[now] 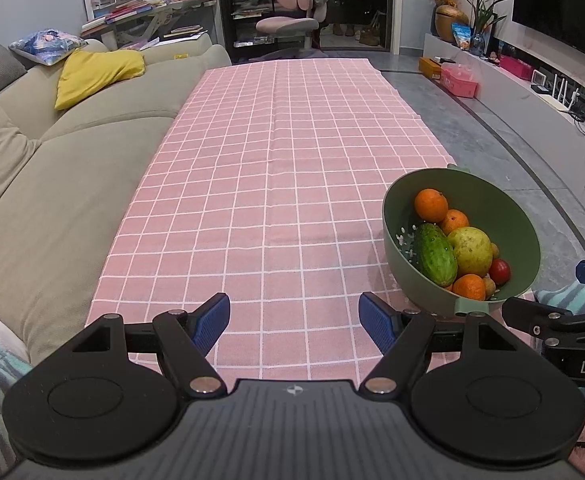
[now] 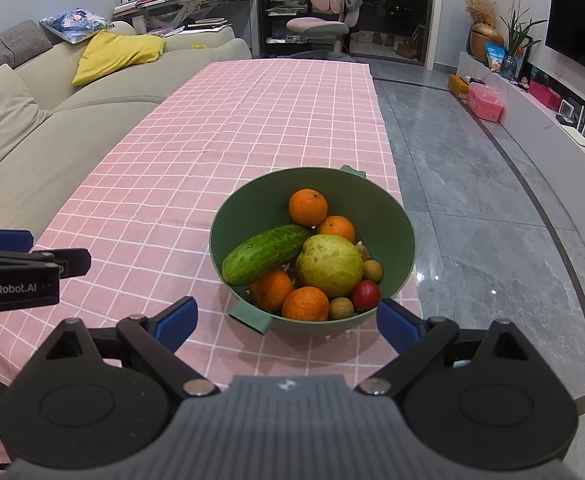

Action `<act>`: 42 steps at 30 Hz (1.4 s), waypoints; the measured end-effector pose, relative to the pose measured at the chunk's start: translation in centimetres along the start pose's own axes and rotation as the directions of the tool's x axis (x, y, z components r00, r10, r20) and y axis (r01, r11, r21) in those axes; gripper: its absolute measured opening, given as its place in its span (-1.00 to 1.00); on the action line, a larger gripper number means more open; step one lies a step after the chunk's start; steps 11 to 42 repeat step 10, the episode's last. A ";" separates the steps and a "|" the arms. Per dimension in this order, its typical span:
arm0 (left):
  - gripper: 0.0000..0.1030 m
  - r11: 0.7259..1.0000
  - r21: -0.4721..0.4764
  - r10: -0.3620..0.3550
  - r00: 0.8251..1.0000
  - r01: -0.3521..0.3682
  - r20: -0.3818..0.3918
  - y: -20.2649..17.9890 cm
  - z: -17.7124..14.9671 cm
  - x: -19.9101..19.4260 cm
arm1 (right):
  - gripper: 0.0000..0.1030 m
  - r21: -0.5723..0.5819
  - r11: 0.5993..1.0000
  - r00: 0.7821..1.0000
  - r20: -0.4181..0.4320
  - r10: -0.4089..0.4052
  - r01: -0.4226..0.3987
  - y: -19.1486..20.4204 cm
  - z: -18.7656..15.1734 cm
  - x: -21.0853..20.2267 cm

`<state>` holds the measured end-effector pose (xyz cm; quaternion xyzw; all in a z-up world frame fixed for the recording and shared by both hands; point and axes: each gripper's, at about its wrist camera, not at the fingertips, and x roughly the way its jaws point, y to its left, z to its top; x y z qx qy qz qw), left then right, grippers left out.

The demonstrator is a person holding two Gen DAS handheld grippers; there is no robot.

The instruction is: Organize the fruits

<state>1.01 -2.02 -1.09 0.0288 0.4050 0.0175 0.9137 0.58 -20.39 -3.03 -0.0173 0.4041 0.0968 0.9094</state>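
green bowl (image 2: 406, 248) near worktop's right edge, on pink checked cloth (image 2: 212, 140) | holds cucumber (image 2: 266, 254), four oranges, yellow-green pear-like fruit (image 2: 328, 266), red tomato (image 2: 365, 295), small brown fruits | left gripper (image 1: 294, 316) jaws wide, empty | right gripper (image 2: 288, 320) jaws wide, empty

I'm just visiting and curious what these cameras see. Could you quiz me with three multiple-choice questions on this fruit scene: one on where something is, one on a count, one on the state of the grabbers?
1. Where is the cucumber?
A. On the sofa
B. In the green bowl
C. On the floor

2. How many oranges show in the bowl in the right wrist view?
A. One
B. Two
C. Four

3. How do the two grippers stand?
A. Both open, holding nothing
B. Both shut on fruit
C. One holds the bowl

Answers:
1 B, it lies across the other fruit inside the bowl.
2 C, two sit behind it, two in front.
3 A, the left gripper and right gripper show wide bare gaps.
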 end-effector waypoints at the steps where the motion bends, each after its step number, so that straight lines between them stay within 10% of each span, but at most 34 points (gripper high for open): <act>1: 0.67 1.000 -0.001 -0.001 1.000 0.001 0.001 0.0 0.0 0.0 | 0.80 0.000 1.000 1.000 -0.001 0.000 0.000 0.0 0.0 0.0; 42: 0.67 1.000 0.000 0.000 1.000 0.000 0.005 0.0 0.0 -0.1 | 0.80 0.003 1.000 1.000 0.002 0.005 -0.005 -0.1 0.1 -0.2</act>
